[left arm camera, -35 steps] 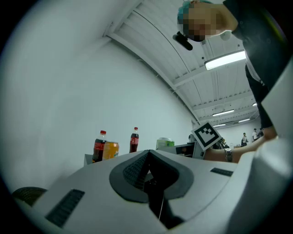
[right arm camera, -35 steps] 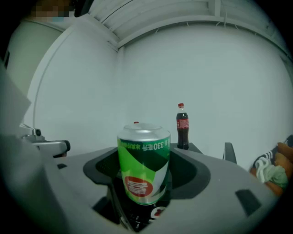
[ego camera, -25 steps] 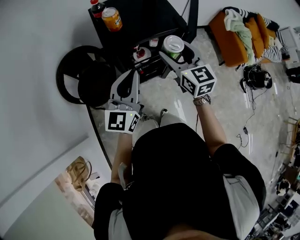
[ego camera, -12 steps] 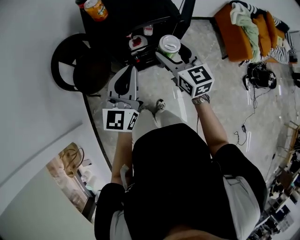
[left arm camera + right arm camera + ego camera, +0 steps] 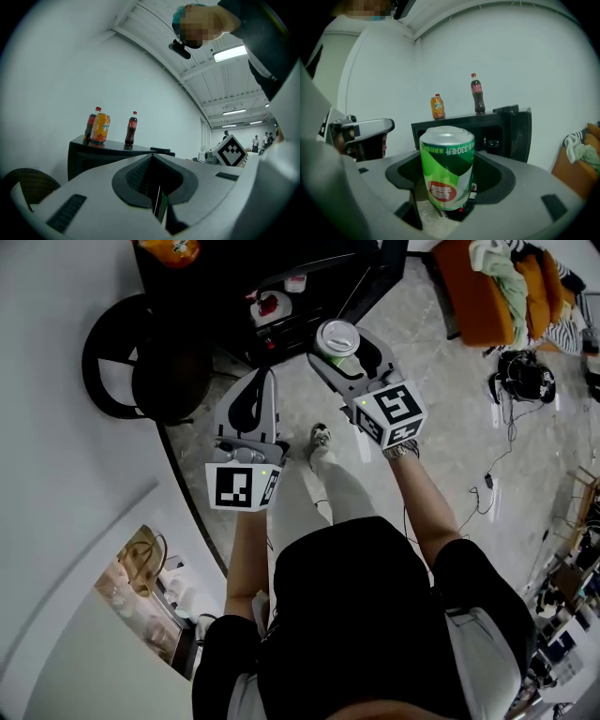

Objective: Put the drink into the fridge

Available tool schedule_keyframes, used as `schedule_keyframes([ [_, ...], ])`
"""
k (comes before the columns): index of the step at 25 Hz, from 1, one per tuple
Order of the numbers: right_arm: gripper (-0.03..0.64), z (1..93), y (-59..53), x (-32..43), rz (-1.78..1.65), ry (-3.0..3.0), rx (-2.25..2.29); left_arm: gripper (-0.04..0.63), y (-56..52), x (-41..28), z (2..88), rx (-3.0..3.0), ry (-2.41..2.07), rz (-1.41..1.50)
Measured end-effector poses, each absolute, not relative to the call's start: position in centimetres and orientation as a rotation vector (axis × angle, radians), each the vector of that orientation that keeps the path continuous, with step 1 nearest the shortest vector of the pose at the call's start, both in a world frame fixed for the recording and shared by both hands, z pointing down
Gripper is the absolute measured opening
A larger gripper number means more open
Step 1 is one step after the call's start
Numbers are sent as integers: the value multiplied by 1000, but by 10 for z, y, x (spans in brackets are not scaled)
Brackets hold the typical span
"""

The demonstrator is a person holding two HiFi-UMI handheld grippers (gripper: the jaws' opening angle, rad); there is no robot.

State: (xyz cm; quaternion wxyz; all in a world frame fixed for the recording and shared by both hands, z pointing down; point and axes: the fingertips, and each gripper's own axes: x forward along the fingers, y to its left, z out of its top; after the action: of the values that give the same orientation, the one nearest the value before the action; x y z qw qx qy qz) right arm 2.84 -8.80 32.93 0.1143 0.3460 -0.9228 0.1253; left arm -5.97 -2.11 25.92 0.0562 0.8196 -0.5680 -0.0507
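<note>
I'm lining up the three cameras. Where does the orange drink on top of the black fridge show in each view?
Head view: orange drink at the top edge, left of centre, partly cut off.
Left gripper view: left of centre, at mid height.
Right gripper view: small, just left of centre, upper half.
Shared landmark: the black fridge it stands on.

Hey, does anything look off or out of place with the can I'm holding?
The green can in the right gripper seems to be upside down: its print reads inverted in the right gripper view. It sits straight between the jaws, with no dent or spill visible. The left gripper is shut and empty.
</note>
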Motion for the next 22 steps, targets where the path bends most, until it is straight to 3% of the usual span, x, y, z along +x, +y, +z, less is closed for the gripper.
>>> schedule_keyframes([
  [10, 324, 410, -122, -10, 455, -2662, 1180, 9, -52, -109, 343, 2504, -1697, -110],
  [22, 324, 495, -163, -27, 382, -2640, 1159, 9, -72, -107, 420, 2523, -1640, -113],
])
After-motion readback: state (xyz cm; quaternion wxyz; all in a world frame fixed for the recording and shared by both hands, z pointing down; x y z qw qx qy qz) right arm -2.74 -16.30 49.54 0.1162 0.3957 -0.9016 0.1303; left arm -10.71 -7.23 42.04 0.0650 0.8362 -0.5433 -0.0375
